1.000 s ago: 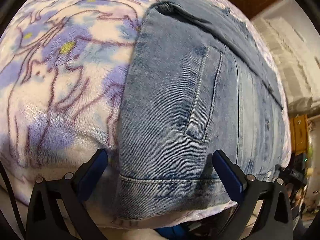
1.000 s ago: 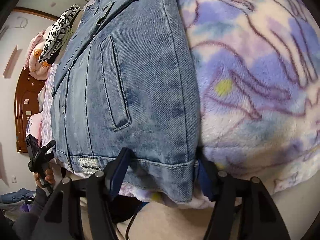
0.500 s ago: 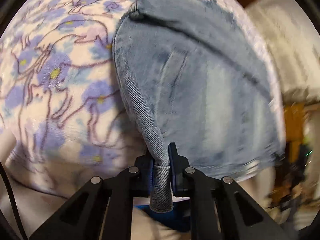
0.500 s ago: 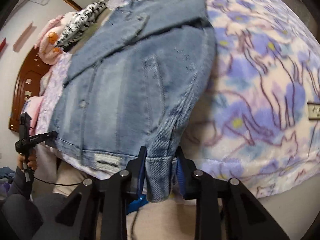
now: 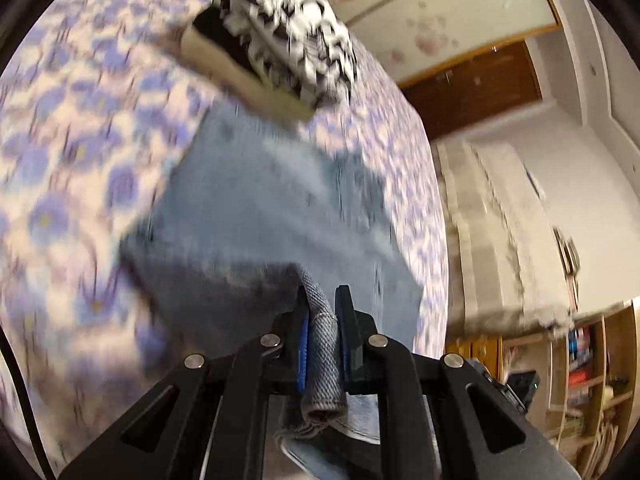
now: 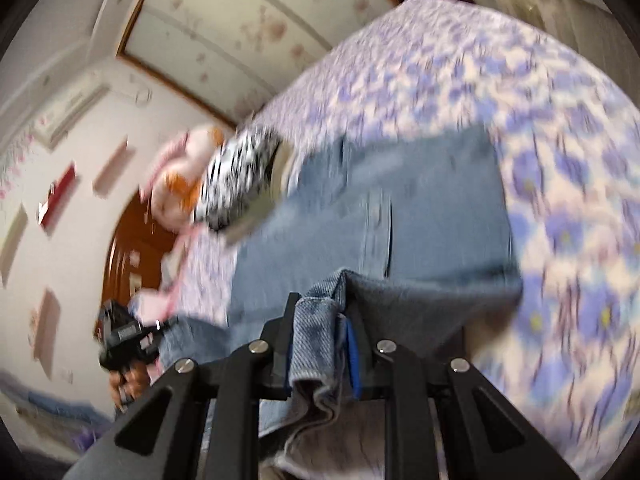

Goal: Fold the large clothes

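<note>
A light-blue denim jacket point(image 5: 260, 220) lies on the bed, and its near hem is lifted off the blanket at both corners. My left gripper point(image 5: 322, 296) is shut on one hem corner, with a fold of denim pinched between the blue pads. At the other corner my right gripper point(image 6: 322, 308) is shut on a thicker bunch of hem. In the right wrist view the jacket point(image 6: 400, 208) stretches away from the jaws, and the left gripper point(image 6: 124, 336) shows at the left in a hand. Both views are blurred.
The bed is covered by a purple flowered fleece blanket point(image 5: 80, 160). A black-and-white patterned folded cloth point(image 5: 288, 28) lies just beyond the jacket's far end, with a pink plush pillow point(image 6: 180, 176) and a wooden headboard point(image 6: 124, 248) behind. Shelves point(image 5: 592, 380) stand at the right.
Both grippers closed on the jacket's hem corners, then rose and tipped up, lifting the hem off the blanket. More of the room and the far end of the bed now show.
</note>
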